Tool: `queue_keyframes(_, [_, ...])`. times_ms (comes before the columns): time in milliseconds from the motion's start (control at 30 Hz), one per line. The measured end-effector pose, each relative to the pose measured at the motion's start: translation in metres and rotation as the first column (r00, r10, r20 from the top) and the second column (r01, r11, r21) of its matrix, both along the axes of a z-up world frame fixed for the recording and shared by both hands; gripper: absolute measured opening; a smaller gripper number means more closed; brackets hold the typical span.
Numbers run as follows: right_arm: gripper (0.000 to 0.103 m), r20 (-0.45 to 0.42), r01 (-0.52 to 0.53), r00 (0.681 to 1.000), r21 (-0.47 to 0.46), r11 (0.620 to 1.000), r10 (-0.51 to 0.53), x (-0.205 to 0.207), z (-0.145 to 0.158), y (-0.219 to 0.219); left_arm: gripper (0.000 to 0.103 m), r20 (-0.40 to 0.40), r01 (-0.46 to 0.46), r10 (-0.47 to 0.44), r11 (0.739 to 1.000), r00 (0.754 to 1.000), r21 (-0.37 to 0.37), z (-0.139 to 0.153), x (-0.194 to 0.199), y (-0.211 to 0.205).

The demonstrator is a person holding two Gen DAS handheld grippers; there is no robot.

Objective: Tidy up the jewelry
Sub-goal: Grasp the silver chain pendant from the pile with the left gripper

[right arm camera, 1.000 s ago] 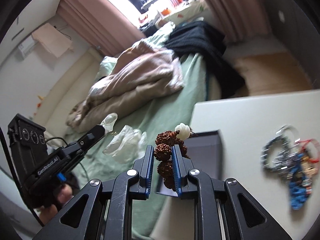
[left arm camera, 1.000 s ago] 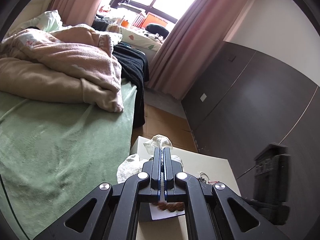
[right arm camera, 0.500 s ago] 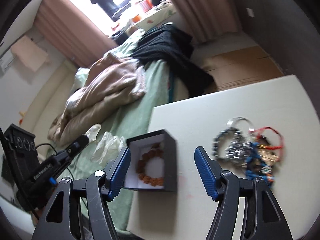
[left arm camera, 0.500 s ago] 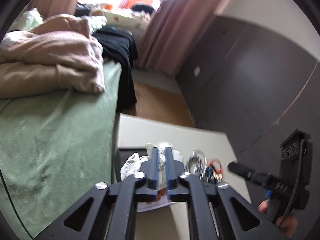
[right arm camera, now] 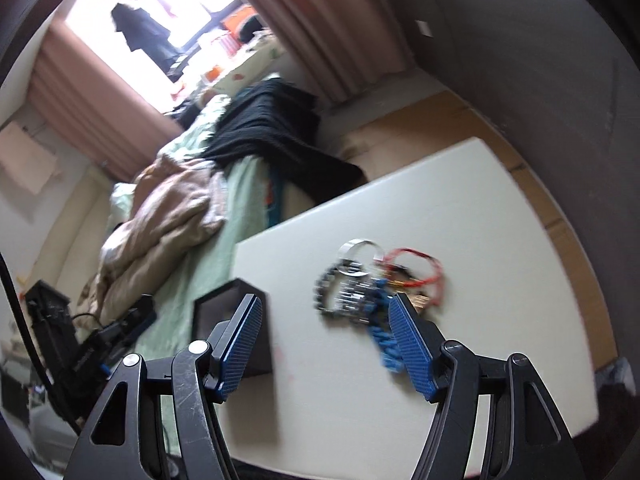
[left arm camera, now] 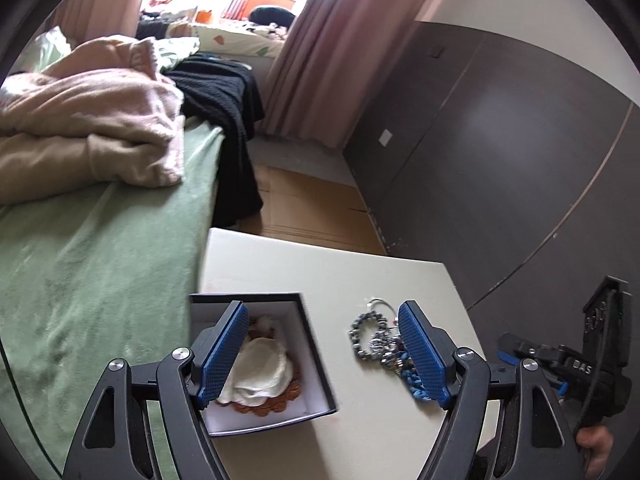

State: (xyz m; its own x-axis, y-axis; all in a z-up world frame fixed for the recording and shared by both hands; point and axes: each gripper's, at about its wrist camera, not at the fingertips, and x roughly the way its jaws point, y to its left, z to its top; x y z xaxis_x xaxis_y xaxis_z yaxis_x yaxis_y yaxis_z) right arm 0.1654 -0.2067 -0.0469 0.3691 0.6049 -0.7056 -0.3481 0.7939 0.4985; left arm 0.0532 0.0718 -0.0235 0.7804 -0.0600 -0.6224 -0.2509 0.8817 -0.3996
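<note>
A: Where is the jewelry now?

B: One brown bead bracelet lies in the dark box, with a white soft thing on top of it. The other bracelets are in a tangled heap on the white table, near the box.

A: And my grippers?

B: Your left gripper is opening above the box, nothing between its fingers. Your right gripper has its fingers apart, empty, above the table.

A: The next move?

B: I think you take one piece from the heap. They are tangled, so more than one may come up. The bed is just beside the table edge.
</note>
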Motion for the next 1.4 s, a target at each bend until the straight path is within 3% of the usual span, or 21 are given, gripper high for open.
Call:
queue_keyframes(167, [0.067,-0.055,0.051,0.997,-0.016,0.999,-0.052,0.012,-0.01,-0.013,0.077,0.002,0.051,-0.051,0.999,0.999,0.011,-0.001,0.016,-0.024])
queue_keyframes(367, [0.067,-0.098,0.063,0.993,-0.017,0.998,-0.064,0.017,-0.021,-0.025,0.061,-0.048,0.129,-0.126,0.989,0.991,0.074,-0.007,0.047,-0.06])
queue_keyframes(533, [0.067,-0.175,0.083,0.981,-0.023,0.996,-0.086,0.03,-0.042,-0.035,0.052,-0.135,0.193,-0.179,0.975,0.975,0.105,-0.015,0.073,-0.089])
queue_keyframes(633, [0.067,-0.22,0.091,0.971,0.002,0.996,-0.089,0.035,-0.049,-0.041,0.04,-0.21,0.233,-0.203,0.964,0.956,0.128,-0.024,0.09,-0.108])
queue_keyframes(700, [0.067,-0.227,0.084,0.971,0.013,0.996,-0.079,0.037,-0.05,-0.042,0.026,-0.253,0.245,-0.206,0.96,0.945,0.133,-0.034,0.1,-0.117])
queue_keyframes(800, [0.067,-0.228,0.118,0.967,0.018,0.993,-0.111,0.038,-0.05,-0.049,0.025,-0.267,0.233,-0.201,0.968,0.943,0.092,-0.053,0.106,-0.12])
queue_keyframes(900, [0.067,-0.247,0.132,0.961,0.017,0.991,-0.124,0.041,-0.053,-0.056,0.02,-0.326,0.234,-0.199,0.969,0.924,0.073,-0.075,0.111,-0.124])
queue_keyframes(1200, [0.067,-0.25,0.171,0.954,-0.008,0.985,-0.168,0.051,-0.056,-0.071,0.02,-0.375,0.267,-0.215,0.959,0.902,0.092,-0.103,0.112,-0.131])
queue_keyframes(1400, [0.067,-0.255,0.156,0.955,-0.012,0.988,-0.153,0.052,-0.058,-0.066,0.02,-0.364,0.291,-0.226,0.947,0.904,0.134,-0.107,0.116,-0.136])
